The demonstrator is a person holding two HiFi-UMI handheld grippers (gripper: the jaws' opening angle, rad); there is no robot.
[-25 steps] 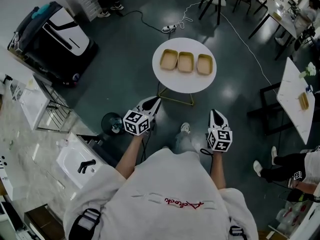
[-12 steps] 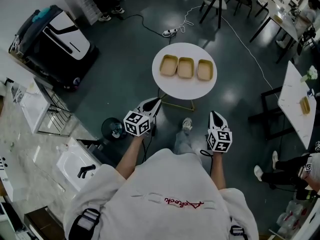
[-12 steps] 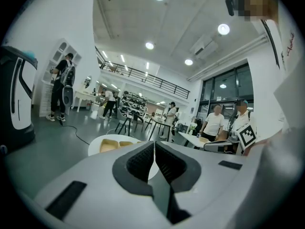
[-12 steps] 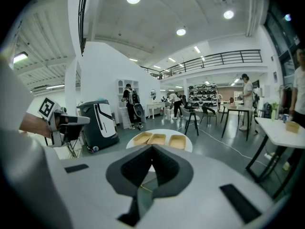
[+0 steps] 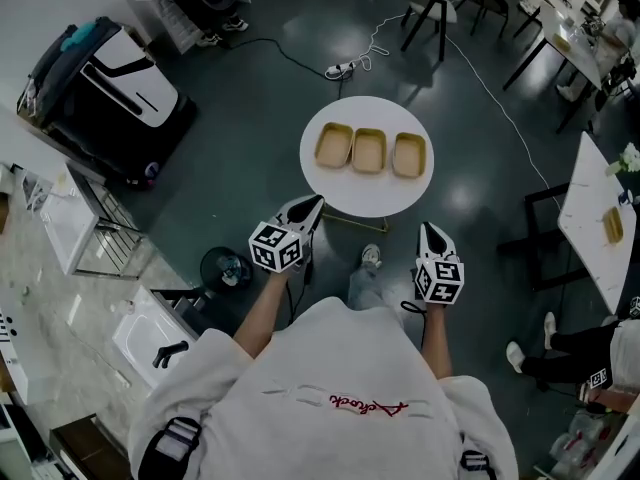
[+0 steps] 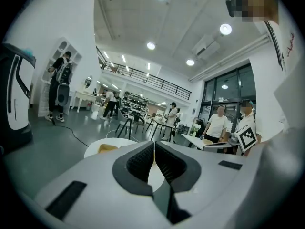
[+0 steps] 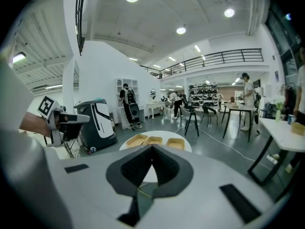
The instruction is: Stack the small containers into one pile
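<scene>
- Three small tan tubs sit side by side in a row: the left container, the middle container and the right container. Each rests on its own base, with none nested in another.
- They rest on the round white table, a little ahead of the person and short of both grippers.
- The left gripper points toward the table's near edge. Its jaws are pressed together with nothing between them.
- The right gripper is held beside it on the other side of the body. Its jaws are closed tight and hold nothing.
- To my eye this is the approach, and no stacking has begun.
- The next move calls for stepping up to the table and spreading one pair of jaws. That gripper should then pinch the rim of an end tub, lift it clear and lower it squarely into its neighbour. The other gripper could steady the receiving tub.
- Further out, a cable trails across the dark floor. A black-and-white machine stands off to the person's left.
</scene>
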